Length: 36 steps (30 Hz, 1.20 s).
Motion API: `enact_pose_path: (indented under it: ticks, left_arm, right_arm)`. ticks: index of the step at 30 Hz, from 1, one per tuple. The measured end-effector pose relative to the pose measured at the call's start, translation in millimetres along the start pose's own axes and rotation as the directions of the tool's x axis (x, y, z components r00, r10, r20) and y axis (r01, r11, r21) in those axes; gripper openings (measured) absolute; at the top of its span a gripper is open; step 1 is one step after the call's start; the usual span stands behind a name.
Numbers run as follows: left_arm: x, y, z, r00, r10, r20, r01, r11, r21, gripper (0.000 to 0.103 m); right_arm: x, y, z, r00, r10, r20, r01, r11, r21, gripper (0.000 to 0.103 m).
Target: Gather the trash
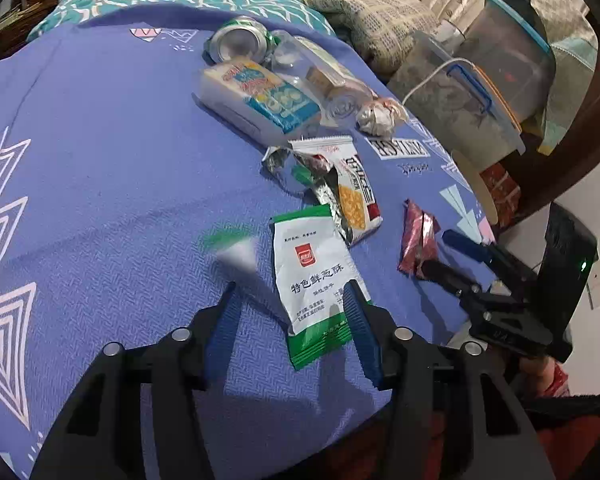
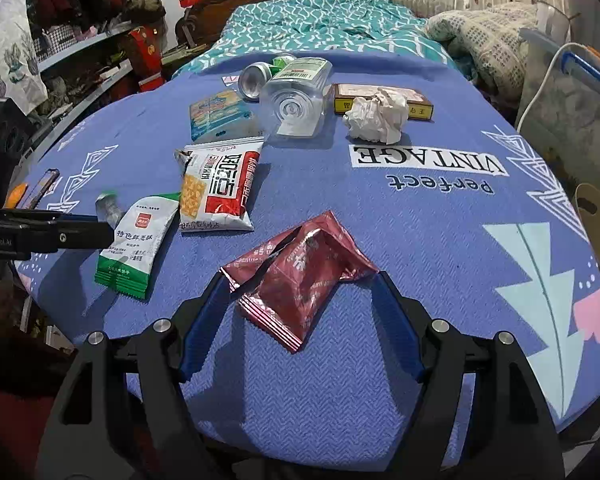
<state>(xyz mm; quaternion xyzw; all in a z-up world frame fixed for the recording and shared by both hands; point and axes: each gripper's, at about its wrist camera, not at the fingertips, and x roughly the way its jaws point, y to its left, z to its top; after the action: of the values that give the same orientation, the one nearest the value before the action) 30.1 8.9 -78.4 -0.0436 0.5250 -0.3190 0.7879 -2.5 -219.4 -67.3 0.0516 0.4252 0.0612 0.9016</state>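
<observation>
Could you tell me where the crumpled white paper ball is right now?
In the right wrist view, the paper ball sits far centre-right on the blue sheet, against the flat box.

Three snack wrappers: green-white (image 2: 134, 240), red-white (image 2: 220, 184), maroon (image 2: 300, 276); one can (image 2: 254, 78), one plastic bottle (image 2: 296, 98), one paper ball (image 2: 376, 114)

The right gripper (image 2: 298, 280) hangs low over the blue patterned bedspread (image 2: 420, 208), its 2 blue-padded fingers (image 2: 204, 320) spread wide on either side of a crumpled dark red foil wrapper (image 2: 300, 280). To the left lies a white and green snack packet (image 2: 134, 244), with the black left gripper (image 2: 100, 232) reaching its edge. Just beyond sits a white and red cracker bag (image 2: 220, 188). Farther back are a clear plastic jar (image 2: 296, 100) on its side, a crumpled white paper ball (image 2: 376, 116), and a flat brown and yellow box (image 2: 384, 98).
</observation>
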Motion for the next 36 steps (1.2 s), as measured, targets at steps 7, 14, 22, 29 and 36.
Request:
enact_pose_path:
  ticks: [7,14,22,29,36]
  left_arm:
    - [7.8,-10.8,-0.4,1.000,0.014,-0.005,-0.014,1.000,0.023,0.042]
    - [7.3,-17.9,0.4,1.000,0.009,-0.008,-0.009,0.998,0.065,0.000]
    - [-44.7,-23.6,24.0,0.992,-0.082,0.096,0.075,0.994,0.076,0.000]
    - [0.5,-91.4,71.1,0.991,-0.133,0.021,0.125,0.968,0.220,0.000]
    - [86.4,-219.0,135.5,0.967,-0.231,-0.105,0.253,0.866,0.431,0.000]
  right_arm:
    - [6.2,-6.1,-5.0,1.000,0.016,0.015,-0.016,1.000,0.017,0.070]
    - [5.8,3.0,-5.2,0.998,0.023,0.055,-0.022,0.999,-0.023,0.024]
    - [-18.1,-32.5,-4.5,0.984,0.109,0.142,-0.128,0.983,0.133,0.024]
    - [-22.7,-95.8,-14.0,0.982,0.073,0.176,-0.125,0.946,0.299,0.024]
    - [-81.6,-215.6,-31.9,0.947,-0.174,0.270,0.012,0.859,0.511,0.024]
